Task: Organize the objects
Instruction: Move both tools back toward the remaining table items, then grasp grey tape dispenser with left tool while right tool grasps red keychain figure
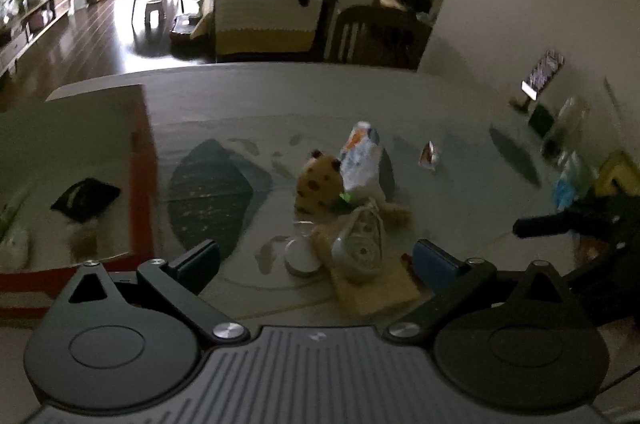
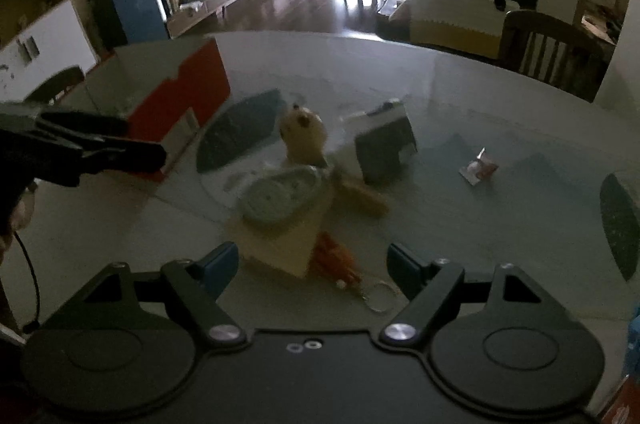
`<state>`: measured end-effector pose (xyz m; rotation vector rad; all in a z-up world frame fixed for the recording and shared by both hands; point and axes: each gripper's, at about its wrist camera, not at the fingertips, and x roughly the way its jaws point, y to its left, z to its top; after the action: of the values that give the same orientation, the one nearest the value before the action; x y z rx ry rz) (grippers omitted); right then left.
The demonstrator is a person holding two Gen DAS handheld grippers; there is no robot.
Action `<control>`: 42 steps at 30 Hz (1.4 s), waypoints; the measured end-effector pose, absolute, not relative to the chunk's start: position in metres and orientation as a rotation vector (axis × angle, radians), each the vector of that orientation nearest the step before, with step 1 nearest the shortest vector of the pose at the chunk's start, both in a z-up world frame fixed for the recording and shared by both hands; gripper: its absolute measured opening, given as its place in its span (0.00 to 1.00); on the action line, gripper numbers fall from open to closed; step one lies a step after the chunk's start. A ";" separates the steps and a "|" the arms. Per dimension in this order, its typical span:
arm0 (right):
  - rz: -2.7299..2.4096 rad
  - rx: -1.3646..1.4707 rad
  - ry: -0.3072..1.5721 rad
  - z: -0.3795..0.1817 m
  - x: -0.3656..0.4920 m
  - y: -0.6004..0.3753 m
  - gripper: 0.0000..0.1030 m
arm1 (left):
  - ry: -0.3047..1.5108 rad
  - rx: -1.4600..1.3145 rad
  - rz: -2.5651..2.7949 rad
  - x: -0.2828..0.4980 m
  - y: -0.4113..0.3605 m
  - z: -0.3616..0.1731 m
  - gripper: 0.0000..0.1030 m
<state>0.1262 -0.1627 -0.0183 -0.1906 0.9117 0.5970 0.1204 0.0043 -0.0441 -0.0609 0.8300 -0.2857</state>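
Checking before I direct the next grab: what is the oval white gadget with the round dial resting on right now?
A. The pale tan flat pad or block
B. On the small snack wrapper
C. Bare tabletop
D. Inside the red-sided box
A. The oval gadget lies on top of the tan pad, beside the plush toy; both grippers, left and right, are open and hold nothing.

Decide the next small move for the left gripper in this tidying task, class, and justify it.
Probably ease the open left gripper forward and down around the grey oval gadget: it lies nearest, atop the yellow pad, and both grippers are empty.
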 end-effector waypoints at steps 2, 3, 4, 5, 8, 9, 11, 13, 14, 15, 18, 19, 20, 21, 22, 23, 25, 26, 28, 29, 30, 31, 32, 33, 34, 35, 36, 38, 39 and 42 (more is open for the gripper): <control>0.598 -0.207 0.919 -0.025 0.130 -0.165 0.79 | 0.846 -0.025 -0.299 0.127 -0.009 -0.052 1.00; 0.601 -0.210 0.924 -0.029 0.132 -0.166 0.79 | 0.851 -0.012 -0.305 0.129 -0.016 -0.055 1.00; 0.606 -0.211 0.930 -0.032 0.133 -0.168 0.79 | 0.858 0.000 -0.307 0.132 -0.022 -0.059 1.00; 0.611 -0.215 0.937 -0.037 0.135 -0.170 0.79 | 0.865 0.013 -0.314 0.134 -0.028 -0.062 1.00; 0.621 -0.225 0.960 -0.048 0.139 -0.174 0.78 | 0.893 0.047 -0.328 0.143 -0.044 -0.073 1.00; 0.625 -0.227 0.965 -0.052 0.140 -0.175 0.78 | 0.899 0.054 -0.337 0.145 -0.048 -0.075 1.00; 0.631 -0.238 0.972 -0.058 0.142 -0.175 0.78 | 0.902 0.083 -0.342 0.150 -0.056 -0.081 1.00; 0.644 -0.248 0.977 -0.063 0.143 -0.174 0.77 | 0.908 0.103 -0.338 0.155 -0.062 -0.086 1.00; 0.652 -0.254 0.978 -0.065 0.143 -0.174 0.77 | 0.915 0.107 -0.342 0.159 -0.065 -0.089 1.00; 0.656 -0.261 0.979 -0.067 0.144 -0.174 0.77 | 0.920 0.108 -0.344 0.160 -0.067 -0.091 1.00; 0.669 -0.293 0.968 -0.073 0.147 -0.170 0.77 | 0.932 0.130 -0.339 0.167 -0.074 -0.097 1.00; 0.671 -0.301 0.965 -0.074 0.148 -0.169 0.77 | 0.935 0.140 -0.335 0.168 -0.076 -0.100 1.00; 0.678 -0.309 0.960 -0.076 0.149 -0.168 0.77 | 0.945 0.149 -0.325 0.170 -0.077 -0.103 1.00; 0.685 -0.318 0.954 -0.077 0.150 -0.167 0.76 | 0.950 0.154 -0.316 0.172 -0.078 -0.105 1.00; 0.689 -0.327 0.950 -0.079 0.151 -0.166 0.76 | 0.952 0.159 -0.306 0.174 -0.079 -0.106 1.00; 0.694 -0.338 0.944 -0.080 0.152 -0.164 0.76 | 0.953 0.166 -0.295 0.175 -0.079 -0.109 1.00; 0.704 -0.356 0.939 -0.084 0.154 -0.161 0.76 | 0.951 0.170 -0.293 0.176 -0.079 -0.110 1.00; 0.710 -0.364 0.936 -0.086 0.155 -0.159 0.75 | 0.949 0.172 -0.294 0.176 -0.079 -0.111 1.00; 0.720 -0.380 0.935 -0.089 0.156 -0.156 0.70 | 0.938 0.186 -0.273 0.176 -0.079 -0.112 1.00; 0.729 -0.388 0.937 -0.091 0.157 -0.154 0.66 | 0.928 0.194 -0.266 0.175 -0.079 -0.112 1.00; 0.733 -0.392 0.937 -0.092 0.158 -0.153 0.61 | 0.925 0.198 -0.264 0.175 -0.080 -0.113 1.00; 0.734 -0.394 0.934 -0.093 0.159 -0.152 0.60 | 0.926 0.197 -0.267 0.175 -0.080 -0.113 1.00; 0.738 -0.395 0.932 -0.093 0.160 -0.152 0.60 | 0.922 0.195 -0.269 0.174 -0.080 -0.114 1.00; 0.742 -0.394 0.932 -0.093 0.161 -0.151 0.60 | 0.916 0.197 -0.267 0.174 -0.080 -0.113 1.00; 0.746 -0.394 0.930 -0.093 0.161 -0.151 0.59 | 0.910 0.201 -0.267 0.173 -0.081 -0.112 0.99; 0.752 -0.396 0.928 -0.094 0.162 -0.150 0.59 | 0.907 0.203 -0.270 0.173 -0.081 -0.112 0.99; 0.757 -0.398 0.928 -0.094 0.162 -0.150 0.58 | 0.904 0.205 -0.273 0.172 -0.082 -0.111 0.99; 0.762 -0.398 0.929 -0.095 0.162 -0.149 0.56 | 0.896 0.213 -0.281 0.171 -0.083 -0.110 0.96; 0.763 -0.402 0.929 -0.095 0.162 -0.148 0.53 | 0.897 0.218 -0.289 0.170 -0.084 -0.110 0.93; 0.767 -0.394 0.944 -0.096 0.164 -0.148 0.41 | 0.909 0.233 -0.304 0.169 -0.087 -0.111 0.70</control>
<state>0.1640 -0.1476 -0.0962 -0.3941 0.9436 0.7670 0.1692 -0.0870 -0.1113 0.2335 0.9086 -0.3045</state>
